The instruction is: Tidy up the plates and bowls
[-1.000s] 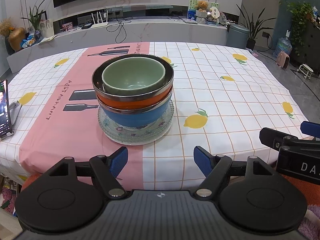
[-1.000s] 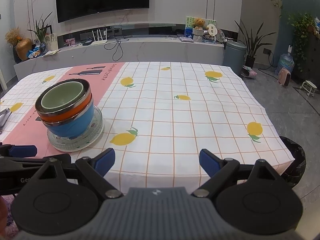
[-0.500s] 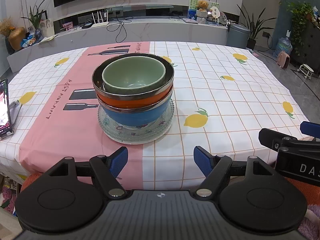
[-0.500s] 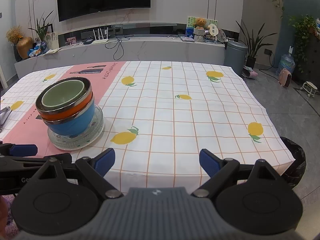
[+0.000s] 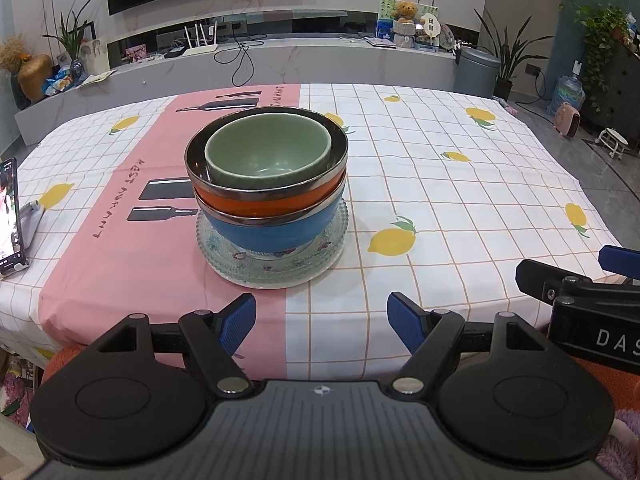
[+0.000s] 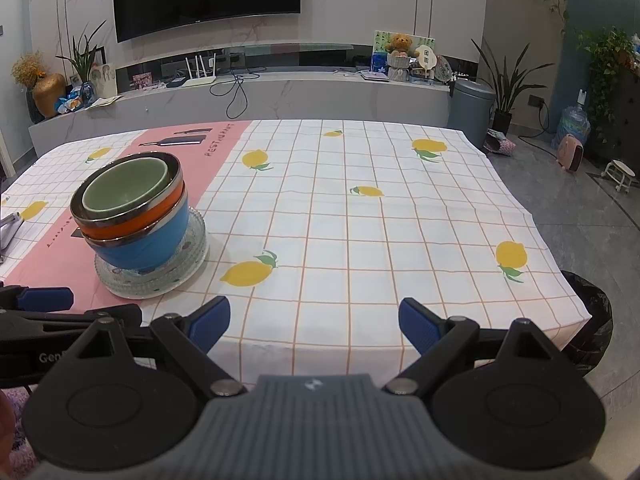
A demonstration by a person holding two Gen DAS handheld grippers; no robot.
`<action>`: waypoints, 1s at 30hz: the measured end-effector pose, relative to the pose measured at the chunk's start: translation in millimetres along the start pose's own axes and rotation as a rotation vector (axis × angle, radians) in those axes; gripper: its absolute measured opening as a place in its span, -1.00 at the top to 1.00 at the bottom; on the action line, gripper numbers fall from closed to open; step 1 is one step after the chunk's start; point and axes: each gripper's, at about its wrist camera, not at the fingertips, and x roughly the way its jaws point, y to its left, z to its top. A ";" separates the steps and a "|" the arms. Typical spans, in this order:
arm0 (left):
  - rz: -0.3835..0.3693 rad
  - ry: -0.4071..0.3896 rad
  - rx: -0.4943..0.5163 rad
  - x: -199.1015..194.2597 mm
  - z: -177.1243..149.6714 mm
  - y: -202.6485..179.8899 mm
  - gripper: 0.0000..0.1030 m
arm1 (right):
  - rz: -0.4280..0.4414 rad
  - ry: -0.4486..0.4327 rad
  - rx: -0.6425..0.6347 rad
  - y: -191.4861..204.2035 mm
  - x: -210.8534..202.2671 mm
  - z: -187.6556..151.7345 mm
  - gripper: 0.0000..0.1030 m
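Observation:
One stack stands on the tablecloth: a green bowl (image 5: 269,152) nests in an orange steel-rimmed bowl (image 5: 276,204), which sits in a blue bowl (image 5: 272,234) on a clear glass plate (image 5: 280,270). The right wrist view has the same stack at its left, with the green bowl (image 6: 126,188) on top and the glass plate (image 6: 160,280) beneath. My left gripper (image 5: 322,318) hangs open near the table's front edge, short of the stack, nothing between its blue pads. Further right, my right gripper (image 6: 314,322) is open and empty too, over the front edge.
A phone (image 5: 10,216) leans on a stand at the table's left edge. The lemon-print tablecloth (image 6: 360,220) covers the table. Beyond it runs a low marble TV bench (image 6: 280,92). A dark bin bag (image 6: 592,320) sits on the floor by the table's right corner.

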 end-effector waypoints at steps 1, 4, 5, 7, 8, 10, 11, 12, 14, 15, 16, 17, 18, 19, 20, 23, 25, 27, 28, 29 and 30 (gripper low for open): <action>0.000 -0.001 0.001 -0.1 0.1 -0.1 -0.71 | 0.000 0.000 0.000 0.0 0.0 0.0 -0.74; -0.001 -0.001 0.005 -0.3 0.3 -0.6 -0.71 | 0.001 0.002 -0.002 0.1 0.4 -0.3 -0.74; -0.002 -0.002 0.006 -0.6 0.3 -0.8 -0.71 | 0.002 0.004 -0.002 0.2 0.9 -0.7 -0.74; -0.004 -0.002 0.009 -0.5 0.3 -1.0 -0.71 | 0.004 0.008 -0.004 0.4 2.0 -1.2 -0.74; -0.003 -0.003 0.009 -0.6 0.2 -1.0 -0.70 | 0.004 0.008 -0.005 0.4 2.1 -1.8 -0.74; -0.003 -0.003 0.008 -0.8 0.1 -1.3 -0.70 | 0.004 0.009 -0.005 -0.1 2.7 -0.8 -0.74; -0.002 -0.003 0.008 -0.7 0.1 -1.3 -0.71 | 0.004 0.009 -0.005 -0.1 2.8 -0.8 -0.74; -0.002 -0.003 0.007 -1.0 0.0 -1.5 -0.71 | 0.004 0.010 -0.005 -0.1 2.9 -0.9 -0.74; -0.001 -0.003 0.005 -1.5 -0.4 -1.3 -0.71 | 0.004 0.012 -0.004 -0.3 3.3 -0.9 -0.74; -0.001 -0.003 0.005 -1.6 -0.7 -1.4 -0.71 | 0.004 0.013 -0.004 -0.2 3.4 -1.1 -0.74; -0.001 -0.003 0.005 -1.6 -0.8 -1.3 -0.71 | 0.004 0.014 -0.003 -0.4 3.6 -1.3 -0.74; 0.000 -0.003 0.004 -1.6 -0.7 -1.3 -0.70 | 0.005 0.015 -0.003 -0.4 3.6 -1.5 -0.74; -0.001 -0.003 0.004 -1.5 -0.8 -1.3 -0.71 | 0.005 0.016 -0.003 -0.4 3.6 -1.5 -0.74; -0.001 -0.003 0.004 -1.5 -0.8 -1.2 -0.71 | 0.005 0.016 -0.003 -0.4 3.6 -1.3 -0.74; -0.001 -0.003 0.004 -1.4 -0.8 -1.2 -0.71 | 0.005 0.016 -0.003 -0.3 3.6 -1.3 -0.74; -0.001 -0.001 0.002 -2.1 -1.0 -1.0 -0.71 | 0.005 0.019 -0.003 -0.4 4.4 -1.9 -0.74; 0.000 -0.002 0.003 -2.1 -1.0 -1.0 -0.71 | 0.006 0.020 -0.002 -0.6 4.8 -2.5 -0.74; -0.001 -0.001 0.003 -2.1 -1.0 -1.0 -0.71 | 0.006 0.021 -0.003 -0.7 5.1 -2.5 -0.74; 0.000 -0.001 0.003 -2.2 -1.1 -1.0 -0.71 | 0.006 0.021 -0.003 -0.7 5.0 -2.6 -0.74; 0.000 -0.001 0.002 -2.1 -1.0 -1.0 -0.71 | 0.006 0.020 -0.003 -0.8 5.0 -2.3 -0.74; 0.000 -0.002 0.002 -2.2 -1.0 -1.1 -0.71 | 0.006 0.021 -0.003 -0.8 5.1 -2.5 -0.74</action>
